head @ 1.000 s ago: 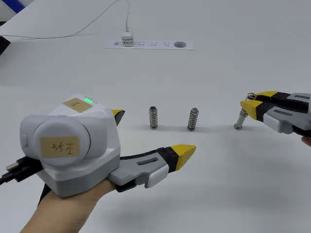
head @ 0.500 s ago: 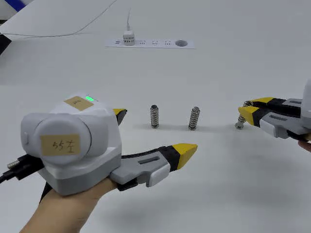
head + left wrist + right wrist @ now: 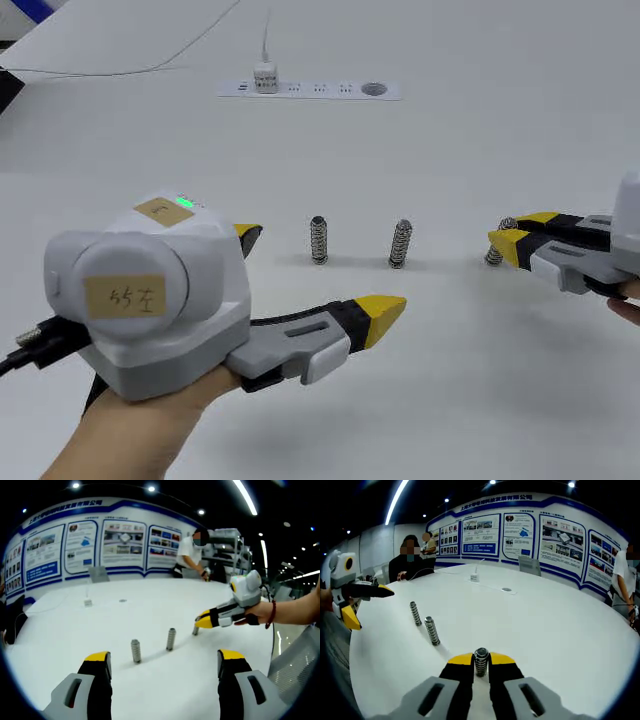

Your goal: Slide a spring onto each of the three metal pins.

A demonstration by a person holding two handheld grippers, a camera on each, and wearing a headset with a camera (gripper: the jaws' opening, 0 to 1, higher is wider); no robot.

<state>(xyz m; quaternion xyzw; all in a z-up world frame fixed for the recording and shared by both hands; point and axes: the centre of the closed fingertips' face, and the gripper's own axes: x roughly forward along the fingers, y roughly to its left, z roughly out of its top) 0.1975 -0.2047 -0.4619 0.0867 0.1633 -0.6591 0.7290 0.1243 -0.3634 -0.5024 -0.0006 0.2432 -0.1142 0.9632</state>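
White, smooth and matte, the round table (image 3: 450,180) spreads wide under both hands. Far back lies a flat white power strip (image 3: 310,89) with a small square plug (image 3: 265,74) standing in it, and a thin grey cable (image 3: 180,55) curls off to the table's far edge.

Front and centre, three coiled steel springs stand in a row. The left spring (image 3: 319,240) is upright on its pin, tight and ribbed, and the middle spring (image 3: 401,244) stands just beside it with a slight lean. Both stand free, touched by nothing.

Over on the right, the right tongs (image 3: 505,237) come in low and nearly level, grey plastic body, black arms, yellow wedge tips. Those tips are pinching the third spring (image 3: 497,243), its foot down at the table. The right gripper view looks straight along it: the round coil top (image 3: 480,661) is squeezed between the two yellow pads, and the other two springs trail away to the left. Whether a pin runs through this one, I cannot tell.

The left tongs (image 3: 320,270) hang near the front, held in a bare hand (image 3: 130,430), arms spread wide and holding nothing, well short of the row.

Beyond the table, a blue-and-white wall of posters (image 3: 520,527) curves around the room, with people standing at the far side.
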